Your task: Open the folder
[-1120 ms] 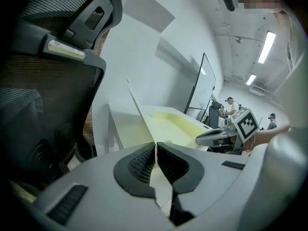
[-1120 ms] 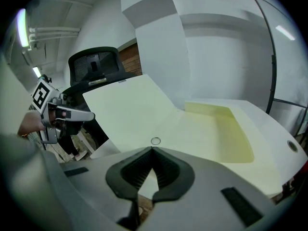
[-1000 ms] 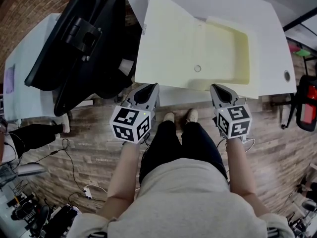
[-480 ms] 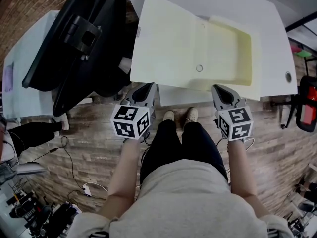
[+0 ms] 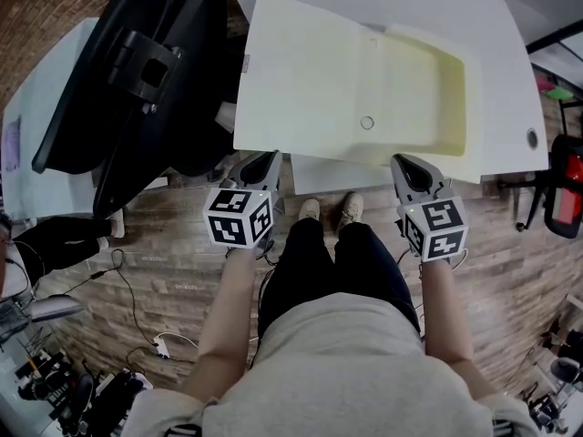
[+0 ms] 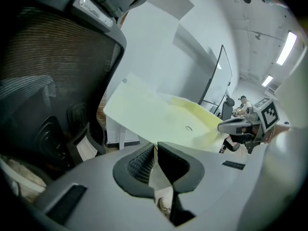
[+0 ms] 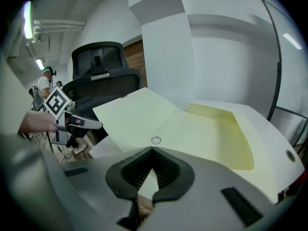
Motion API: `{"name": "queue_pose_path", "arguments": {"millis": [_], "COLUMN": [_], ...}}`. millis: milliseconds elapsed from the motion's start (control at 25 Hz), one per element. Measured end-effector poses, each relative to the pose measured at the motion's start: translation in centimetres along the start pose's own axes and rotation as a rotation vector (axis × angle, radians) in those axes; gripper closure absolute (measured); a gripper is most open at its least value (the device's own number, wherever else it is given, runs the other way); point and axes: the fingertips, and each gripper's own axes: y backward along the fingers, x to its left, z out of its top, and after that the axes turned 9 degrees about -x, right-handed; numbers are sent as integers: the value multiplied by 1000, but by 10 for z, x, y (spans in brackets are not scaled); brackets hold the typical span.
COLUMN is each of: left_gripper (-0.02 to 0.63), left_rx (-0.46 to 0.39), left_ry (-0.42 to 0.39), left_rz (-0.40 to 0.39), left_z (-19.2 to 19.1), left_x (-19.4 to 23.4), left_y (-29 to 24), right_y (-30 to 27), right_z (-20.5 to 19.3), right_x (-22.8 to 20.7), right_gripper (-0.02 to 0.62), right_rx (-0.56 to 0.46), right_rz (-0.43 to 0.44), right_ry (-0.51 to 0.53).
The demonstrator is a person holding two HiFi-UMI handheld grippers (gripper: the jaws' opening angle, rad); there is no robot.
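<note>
Yellow folder (image 5: 414, 89) cover (image 5: 301, 80) has swung down flatter, leftward.

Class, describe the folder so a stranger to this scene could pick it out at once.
On the white table beside the black office chair lies a pale yellow rectangular folder, spread open. It is the table's only yellow thing, its left cover overhanging the edge.

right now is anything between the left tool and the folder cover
Nothing visible: the left tool is shut on the cover at its near edge. The black office chair stands off to the left.
</note>
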Motion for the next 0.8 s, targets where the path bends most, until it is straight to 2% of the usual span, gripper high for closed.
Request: {"name": "queue_pose_path", "arguments": {"millis": [800], "left_gripper": [566], "left_rx": [91], "left_ry": [5], "left_rz": [-12], "left_z": [-24], "left_x": [14], "left_y": [-12], "right_y": [0], "right_z": [1], "right_x": [-1], "right_gripper": [574], "right_rx": [19], "right_rz": [10], "right_ry": [-23]}}
